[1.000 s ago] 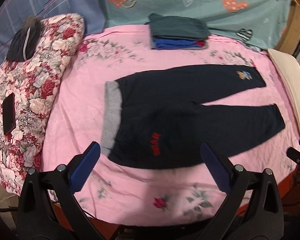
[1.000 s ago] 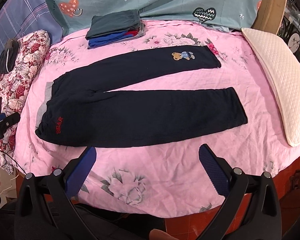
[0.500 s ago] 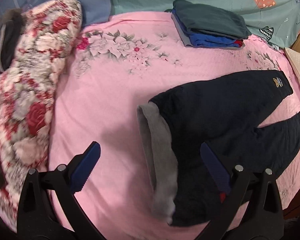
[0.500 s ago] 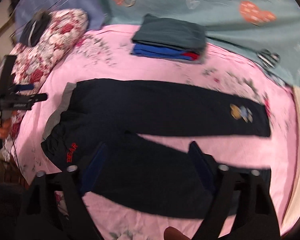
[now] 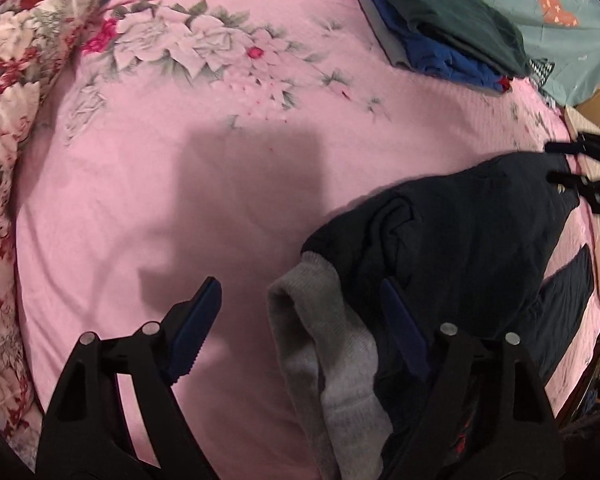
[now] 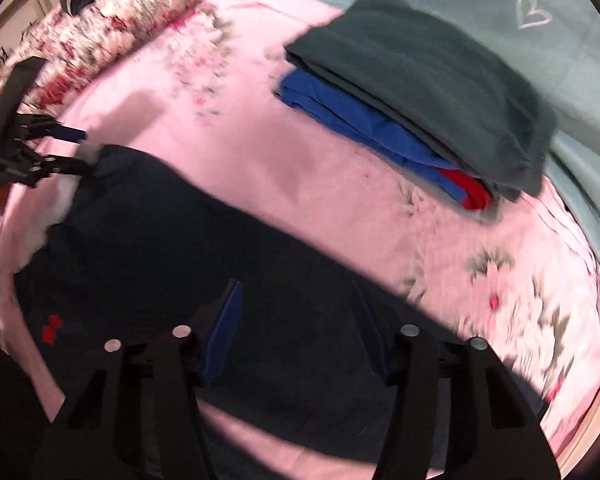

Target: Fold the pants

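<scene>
Your dark pants point(image 5: 476, 240) lie flat on the pink bedspread point(image 5: 180, 184), grey waistband point(image 5: 332, 344) nearest your left gripper point(image 5: 300, 328). Its fingers stand apart around the band's far corner, placed to pinch it. Your right gripper point(image 6: 296, 328) hovers with fingers apart over the far leg; through the blur, contact looks unlikely. The folded stack point(image 6: 420, 80) sits well apart, probably finished clothes.
</scene>
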A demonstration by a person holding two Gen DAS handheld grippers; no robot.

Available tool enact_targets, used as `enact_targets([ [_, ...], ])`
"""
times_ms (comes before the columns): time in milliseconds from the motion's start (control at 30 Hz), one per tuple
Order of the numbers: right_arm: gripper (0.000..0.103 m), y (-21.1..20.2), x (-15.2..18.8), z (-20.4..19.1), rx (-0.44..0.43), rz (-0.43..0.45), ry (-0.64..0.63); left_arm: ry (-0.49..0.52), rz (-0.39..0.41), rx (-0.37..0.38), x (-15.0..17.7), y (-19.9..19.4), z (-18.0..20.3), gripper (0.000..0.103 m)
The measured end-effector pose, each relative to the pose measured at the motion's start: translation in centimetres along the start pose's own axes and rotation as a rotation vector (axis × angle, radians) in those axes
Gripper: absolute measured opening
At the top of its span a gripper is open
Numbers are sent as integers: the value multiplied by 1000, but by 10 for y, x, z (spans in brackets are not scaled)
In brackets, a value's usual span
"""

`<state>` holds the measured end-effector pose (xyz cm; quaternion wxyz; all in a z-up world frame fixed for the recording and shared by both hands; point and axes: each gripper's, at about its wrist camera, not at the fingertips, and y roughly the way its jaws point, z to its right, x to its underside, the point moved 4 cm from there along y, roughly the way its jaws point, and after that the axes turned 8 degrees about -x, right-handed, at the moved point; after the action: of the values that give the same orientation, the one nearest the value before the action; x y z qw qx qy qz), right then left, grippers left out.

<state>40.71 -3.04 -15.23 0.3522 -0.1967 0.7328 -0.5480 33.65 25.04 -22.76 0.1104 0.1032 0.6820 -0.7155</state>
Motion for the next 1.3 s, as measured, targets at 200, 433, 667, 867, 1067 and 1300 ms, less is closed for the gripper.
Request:
enact_targets([
  [200,52,33,-12,12,-48,-84,-99,21,-27,34,-9,13,6,77],
  [433,45,61,-13,16,-112,-192,-219,54,-27,63,-18,23,7,76],
  [667,5,57,-12,16,-115,-218,-281,127,-6,96,-19,19,12,25],
  [867,4,13,-3,6,-116,-143,-235,174,58,86,-18,-5,19,17],
  [1067,4,-57,40,-31,-95,-74,-247,204,133,91,1,-52,18,11],
  [1300,4,-82,122,-98,-85,-85,-281,232,162,144,67,-96,33,9],
])
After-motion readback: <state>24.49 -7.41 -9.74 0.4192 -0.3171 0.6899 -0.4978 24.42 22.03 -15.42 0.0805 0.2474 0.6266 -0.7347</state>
